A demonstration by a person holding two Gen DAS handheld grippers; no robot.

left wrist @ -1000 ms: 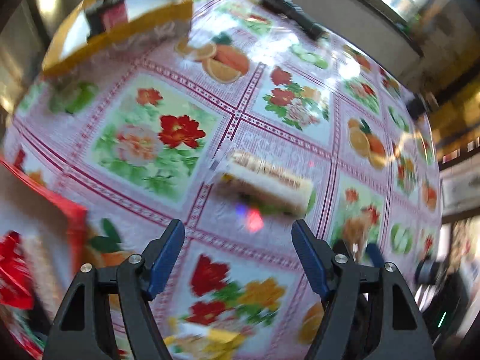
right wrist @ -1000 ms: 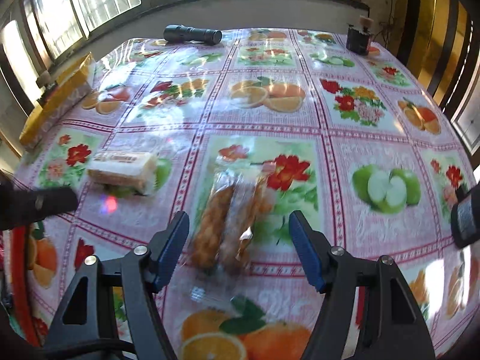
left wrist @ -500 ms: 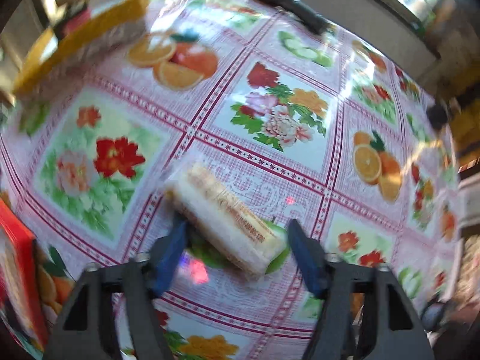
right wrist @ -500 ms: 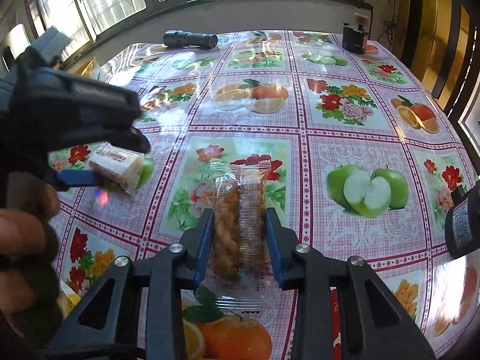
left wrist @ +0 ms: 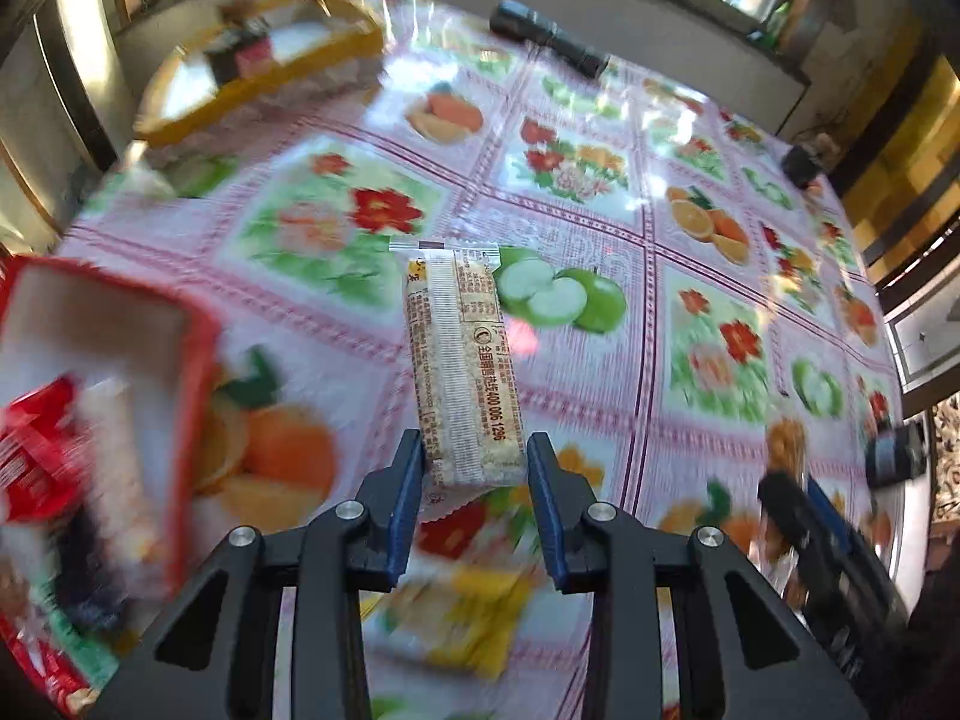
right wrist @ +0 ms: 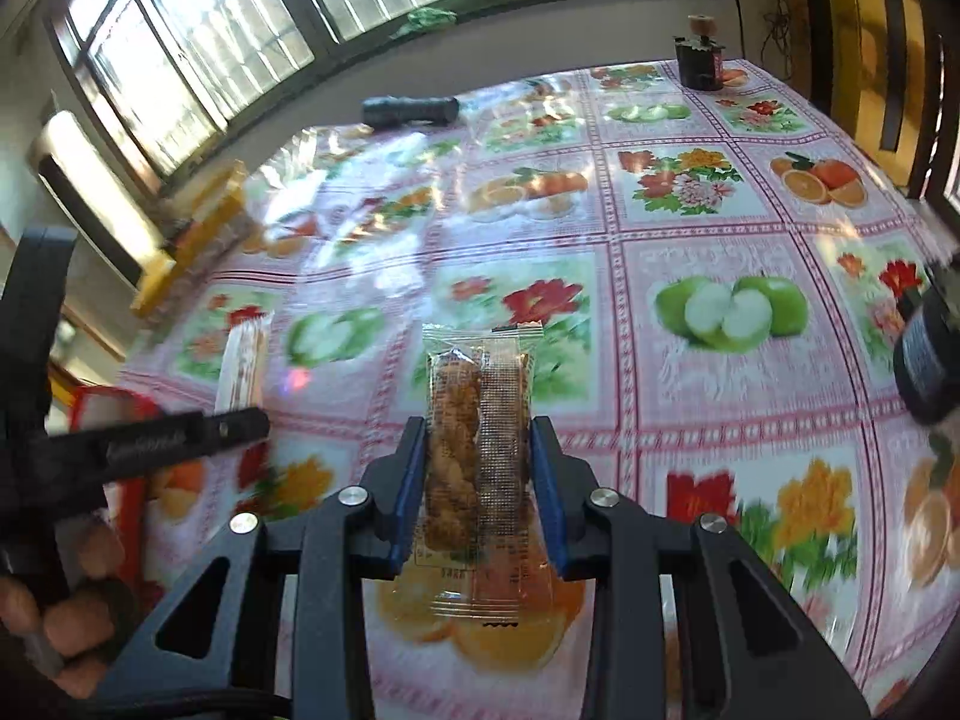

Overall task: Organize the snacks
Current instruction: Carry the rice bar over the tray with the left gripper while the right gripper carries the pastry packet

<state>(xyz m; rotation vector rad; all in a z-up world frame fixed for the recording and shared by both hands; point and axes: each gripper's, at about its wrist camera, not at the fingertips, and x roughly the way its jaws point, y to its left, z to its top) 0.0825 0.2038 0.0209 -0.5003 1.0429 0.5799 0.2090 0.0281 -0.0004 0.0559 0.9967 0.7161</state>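
My left gripper (left wrist: 474,474) is shut on a pale wrapped rice bar (left wrist: 459,360) and holds it lifted above the fruit-print tablecloth. My right gripper (right wrist: 477,462) is shut on a clear packet of brown twisted crackers (right wrist: 477,450), also lifted off the table. In the right wrist view the left gripper (right wrist: 240,414) and its rice bar (right wrist: 243,360) show at the left. A red tray (left wrist: 192,360) with red-wrapped snacks (left wrist: 36,468) lies at the lower left in the left wrist view.
A yellow tray (left wrist: 258,84) stands at the far left edge of the table. A black flashlight (left wrist: 546,39) lies by the window wall. A small dark jar (right wrist: 699,60) stands at the far right corner. A yellow snack packet (left wrist: 468,618) lies under the left gripper.
Both grippers have closed fully on their snacks and lifted them off the table. The left gripper has swung so the red tray is in view at its left.
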